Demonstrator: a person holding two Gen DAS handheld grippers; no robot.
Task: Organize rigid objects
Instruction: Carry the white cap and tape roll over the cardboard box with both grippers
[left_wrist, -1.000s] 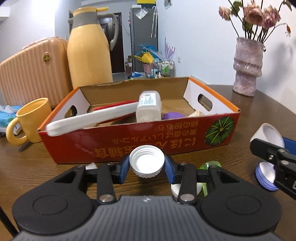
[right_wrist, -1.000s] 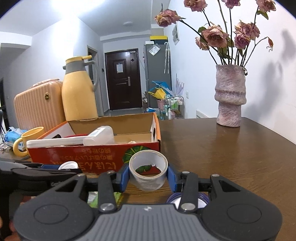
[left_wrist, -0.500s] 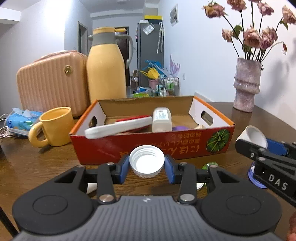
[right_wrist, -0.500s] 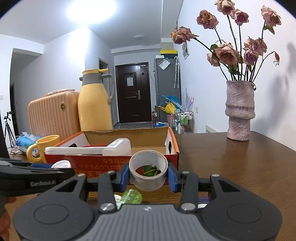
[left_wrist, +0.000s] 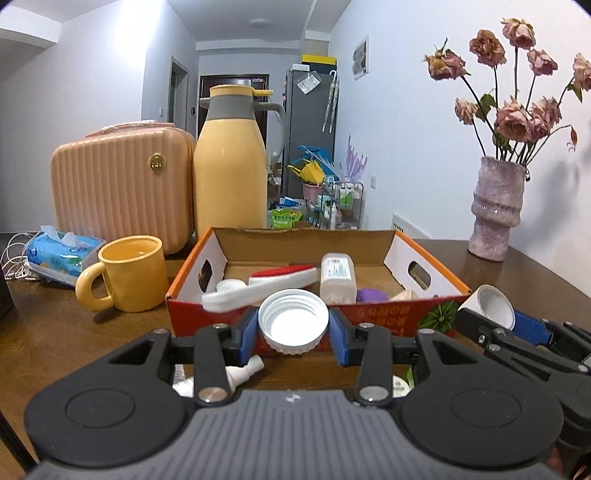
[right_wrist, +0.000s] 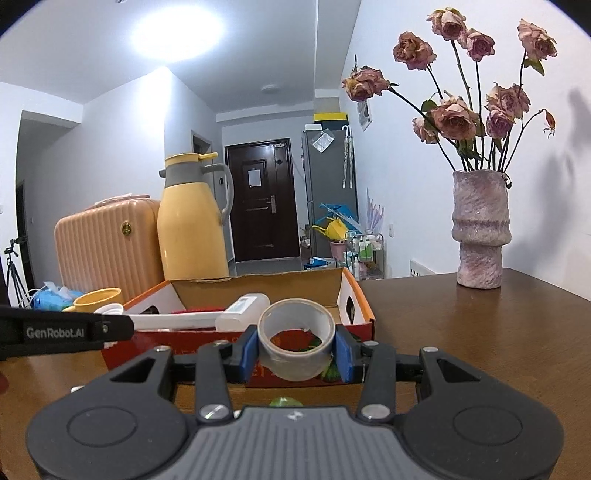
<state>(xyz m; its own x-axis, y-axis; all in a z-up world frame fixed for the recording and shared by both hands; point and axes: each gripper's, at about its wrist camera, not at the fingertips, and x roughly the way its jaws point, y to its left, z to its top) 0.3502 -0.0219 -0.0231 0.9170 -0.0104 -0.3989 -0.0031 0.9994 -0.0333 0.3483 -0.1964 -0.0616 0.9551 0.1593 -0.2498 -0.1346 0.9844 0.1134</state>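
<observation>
Inside cardboard box (left_wrist: 424, 258): bottle (left_wrist: 337, 277), brush (left_wrist: 258, 286)

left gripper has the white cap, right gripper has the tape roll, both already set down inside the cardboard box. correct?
Not quite. The left gripper is shut on the white cap and the right gripper on the tape roll, but neither is in the cardboard box. Both wrist views show them held in front of its near wall.

A home: wooden dining table (right_wrist: 461, 332), fridge (right_wrist: 327, 188), front door (right_wrist: 262, 199), vase of roses (right_wrist: 480, 229).
</observation>
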